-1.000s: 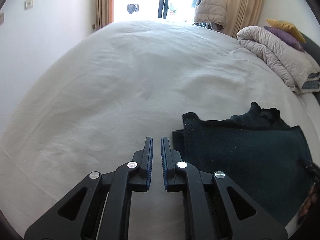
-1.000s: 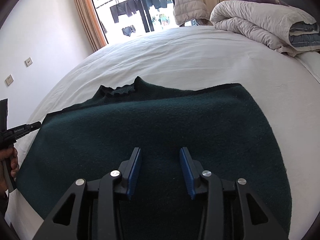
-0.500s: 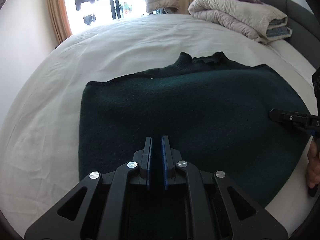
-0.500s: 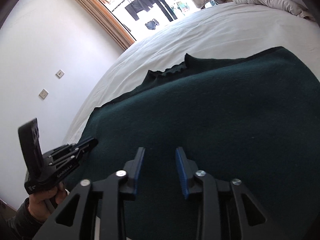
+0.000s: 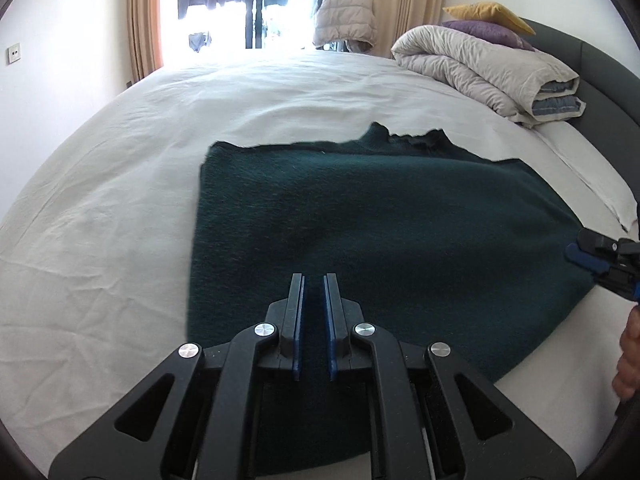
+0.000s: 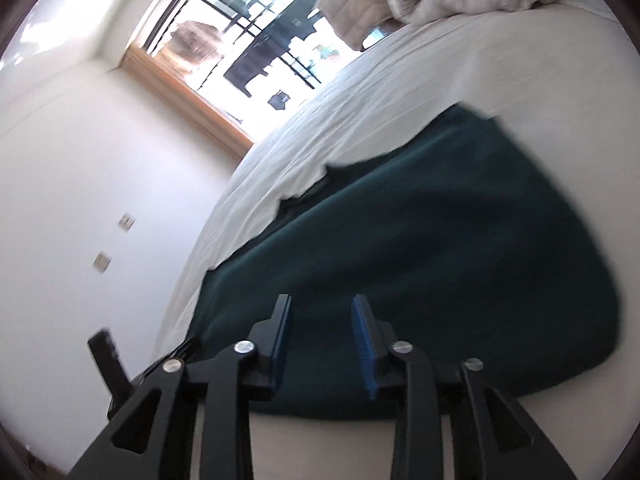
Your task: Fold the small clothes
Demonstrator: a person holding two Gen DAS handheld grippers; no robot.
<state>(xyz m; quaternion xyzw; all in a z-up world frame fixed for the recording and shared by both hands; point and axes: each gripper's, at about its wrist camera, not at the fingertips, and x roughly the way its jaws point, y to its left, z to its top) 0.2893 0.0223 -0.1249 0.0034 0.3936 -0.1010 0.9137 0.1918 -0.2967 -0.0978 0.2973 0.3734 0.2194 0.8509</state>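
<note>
A dark green knitted sweater (image 5: 380, 232) lies flat on the white bed sheet (image 5: 120, 208), collar at the far edge. It also shows in the right wrist view (image 6: 440, 248), which is tilted. My left gripper (image 5: 313, 280) hovers over the sweater's near hem with a narrow gap between its jaws, nothing between them. My right gripper (image 6: 320, 304) is open and empty above the sweater's near edge. The right gripper also shows at the right edge of the left wrist view (image 5: 600, 264), by the sweater's right side.
A rolled grey duvet (image 5: 488, 68) with purple and yellow pillows (image 5: 488, 20) lies at the bed's far right by a dark headboard (image 5: 592, 60). A window with curtains (image 5: 248, 4) stands beyond the bed. A white wall (image 6: 100, 184) is on the left.
The left gripper's view swung from the sweater's left edge to its middle, and its jaws parted a little. The right gripper rolled to a tilted view and drew back toward the near hem.
</note>
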